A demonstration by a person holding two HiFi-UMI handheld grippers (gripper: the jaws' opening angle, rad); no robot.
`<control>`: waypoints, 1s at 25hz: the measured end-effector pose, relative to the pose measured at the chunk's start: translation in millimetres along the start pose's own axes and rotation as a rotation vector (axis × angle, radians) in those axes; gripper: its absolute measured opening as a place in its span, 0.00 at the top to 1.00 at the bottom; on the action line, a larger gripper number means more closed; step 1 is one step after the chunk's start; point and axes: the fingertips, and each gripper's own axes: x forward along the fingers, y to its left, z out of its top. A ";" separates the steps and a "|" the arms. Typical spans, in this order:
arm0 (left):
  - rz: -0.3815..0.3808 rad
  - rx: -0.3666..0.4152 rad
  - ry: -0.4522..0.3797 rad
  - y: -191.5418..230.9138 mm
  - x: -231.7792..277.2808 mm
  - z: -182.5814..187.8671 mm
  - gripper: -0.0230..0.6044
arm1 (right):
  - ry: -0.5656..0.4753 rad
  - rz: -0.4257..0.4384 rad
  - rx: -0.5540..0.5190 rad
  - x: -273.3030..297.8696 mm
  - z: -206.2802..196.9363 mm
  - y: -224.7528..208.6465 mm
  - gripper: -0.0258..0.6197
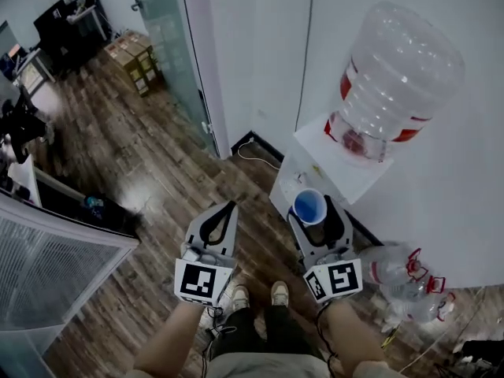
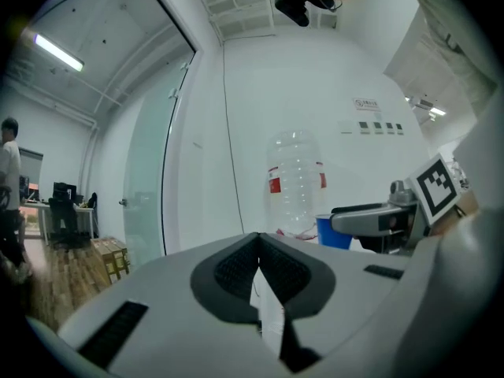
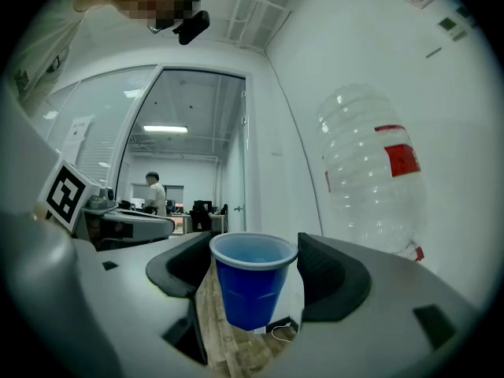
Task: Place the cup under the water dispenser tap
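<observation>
My right gripper [image 1: 312,209] is shut on a blue plastic cup [image 1: 309,206], which stands upright and empty between its pads. In the right gripper view the cup [image 3: 250,278] hangs above the wooden floor between the dark pads [image 3: 335,278]. The white water dispenser [image 1: 331,168] stands against the wall just ahead of the cup, with a clear upturned bottle [image 1: 394,77] on top. Its tap is hidden from me. My left gripper [image 1: 228,207] is held beside the right one, jaws shut with nothing between them [image 2: 257,241]. The left gripper view also catches the cup [image 2: 334,231].
Empty clear bottles [image 1: 402,278] lie on the floor to the right of the dispenser. A white cable [image 1: 256,156] runs along the wall base. A glass door [image 1: 169,46] and cardboard boxes [image 1: 134,61] are at the back left. A person [image 3: 156,191] stands far off.
</observation>
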 end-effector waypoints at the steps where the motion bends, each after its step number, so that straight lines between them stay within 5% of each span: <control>1: 0.009 -0.003 0.008 0.5 5.8 -12.6 0.95 | 0.002 0.003 0.002 5.4 -12.9 -4.4 0.42; 13: 0.019 0.013 0.010 7.9 73.4 -158.7 0.95 | 0.045 0.000 0.007 58.3 -173.3 -47.8 0.42; 25: 0.008 -0.017 0.044 17.0 132.5 -275.7 0.95 | 0.129 -0.126 0.017 104.3 -321.6 -86.8 0.42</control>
